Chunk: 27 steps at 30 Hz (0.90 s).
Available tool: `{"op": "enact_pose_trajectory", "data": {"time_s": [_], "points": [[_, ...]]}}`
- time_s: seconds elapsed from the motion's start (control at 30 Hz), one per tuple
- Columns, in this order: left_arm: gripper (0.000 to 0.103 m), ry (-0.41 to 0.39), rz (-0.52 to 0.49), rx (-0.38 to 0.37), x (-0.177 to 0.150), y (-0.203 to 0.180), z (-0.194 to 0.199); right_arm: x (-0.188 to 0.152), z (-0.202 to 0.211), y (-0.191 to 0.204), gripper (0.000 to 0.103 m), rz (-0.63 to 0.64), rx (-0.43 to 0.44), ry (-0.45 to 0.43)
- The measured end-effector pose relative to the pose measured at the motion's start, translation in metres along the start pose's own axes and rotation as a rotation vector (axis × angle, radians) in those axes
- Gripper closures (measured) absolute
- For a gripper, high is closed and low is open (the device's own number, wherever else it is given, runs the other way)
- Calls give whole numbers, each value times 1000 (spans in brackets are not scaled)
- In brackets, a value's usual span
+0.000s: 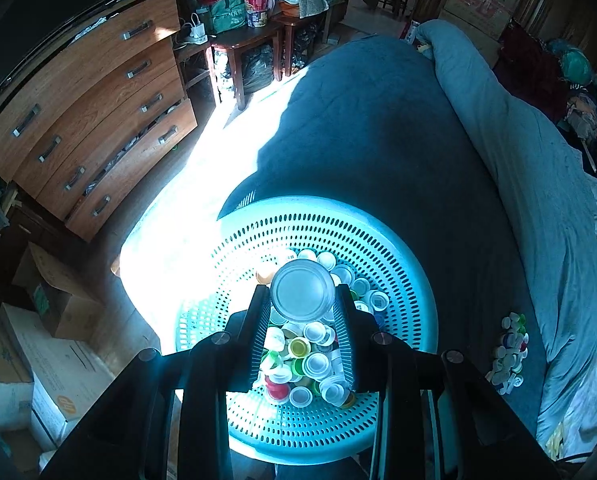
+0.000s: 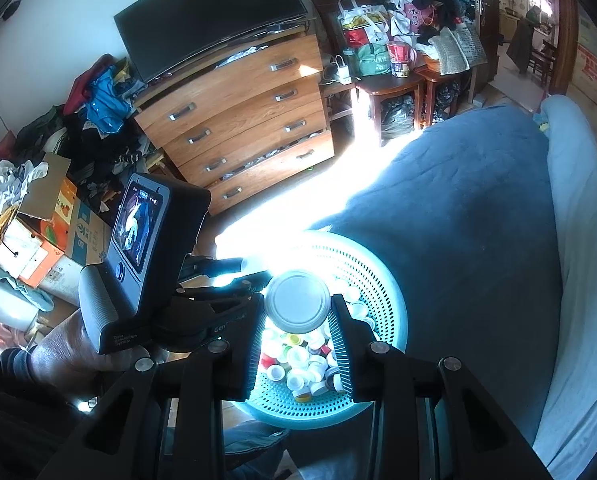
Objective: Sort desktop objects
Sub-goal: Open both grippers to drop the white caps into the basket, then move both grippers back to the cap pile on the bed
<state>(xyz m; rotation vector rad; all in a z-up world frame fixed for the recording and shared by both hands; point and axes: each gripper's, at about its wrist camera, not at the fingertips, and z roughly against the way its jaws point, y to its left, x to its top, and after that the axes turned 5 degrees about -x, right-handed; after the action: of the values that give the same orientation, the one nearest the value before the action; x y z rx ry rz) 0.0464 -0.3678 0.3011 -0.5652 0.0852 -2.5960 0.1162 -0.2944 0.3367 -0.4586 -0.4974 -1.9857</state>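
left gripper [image 1: 303,300]: a round grey metal lid [image 1: 302,289] is seen clamped between its fingertips, held above the basket.
right gripper [image 2: 298,306]: a like round metal lid [image 2: 297,301] is seen pinched between its tips over the same basket; whether one lid is shared by both grippers or each carries its own cannot be told.
basket [image 1: 386,240]: a pale blue perforated basket is set on the bed, partly in glare; a heap of unsorted bottle caps [image 1: 310,364], white, red, green and yellow, is seen inside it.
sorted pile [image 1: 510,354]: a small cluster of caps is laid on the blue blanket [image 1: 378,140] to the right of the basket, apart from its rim.
progress: only a small share is judged sorted; most caps are left in the basket, and the lid in hand is not yet set down.
beyond: a wooden chest of drawers [image 1: 98,112] and cluttered side tables [image 1: 254,36] are seen past the bed.
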Motion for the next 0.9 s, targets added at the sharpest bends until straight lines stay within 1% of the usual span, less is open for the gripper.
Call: {"op": "enact_pose_trajectory", "data": {"time_s": [0.43, 0.53, 0.57, 0.6, 0.63, 0.67, 0.9], "points": [[76, 7, 8, 11, 1, 10, -2, 3, -6, 2, 67, 8, 15, 0], [75, 6, 14, 23, 0, 12, -4, 4, -8, 4, 67, 12, 17, 3], [71, 11, 12, 25, 0, 12, -4, 3, -9, 3, 64, 12, 18, 2], [61, 11, 11, 28, -1, 13, -4, 4, -8, 4, 54, 12, 15, -1], [56, 4, 13, 34, -1, 13, -3, 3, -8, 4, 49, 12, 12, -5], [53, -6, 13, 40, -2, 14, -2, 4, -7, 4, 49, 11, 10, -9], [53, -11, 8, 49, -5, 16, 1, 1, -5, 7, 49, 9, 14, -15]]}}
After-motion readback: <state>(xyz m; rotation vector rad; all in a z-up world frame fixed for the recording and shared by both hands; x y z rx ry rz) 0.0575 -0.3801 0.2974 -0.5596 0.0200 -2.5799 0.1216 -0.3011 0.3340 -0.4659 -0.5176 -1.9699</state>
